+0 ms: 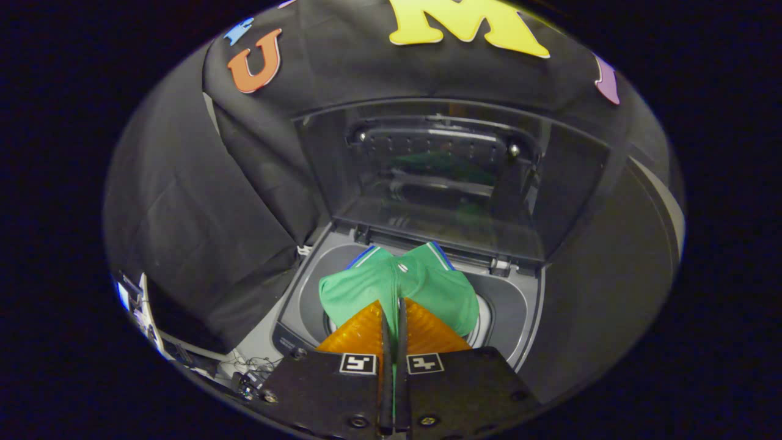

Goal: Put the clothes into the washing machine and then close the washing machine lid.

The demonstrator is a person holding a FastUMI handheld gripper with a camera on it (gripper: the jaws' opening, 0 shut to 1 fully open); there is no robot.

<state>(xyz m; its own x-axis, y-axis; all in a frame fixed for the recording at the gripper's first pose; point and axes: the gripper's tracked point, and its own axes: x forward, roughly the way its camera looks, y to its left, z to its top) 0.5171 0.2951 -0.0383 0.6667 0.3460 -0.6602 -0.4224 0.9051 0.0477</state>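
Gripper (394,305) with fingers pinched together on a fold of the green garment (397,287), which hangs over the open tub of the washing machine (519,305), its lid (440,177) raised upright behind

No readable writing anywhere I look.
My two square coded markers (358,363) carry block patterns, not letters or numbers; the green garment (427,287) pinched between my fingers shows a small white mark, too small to read.
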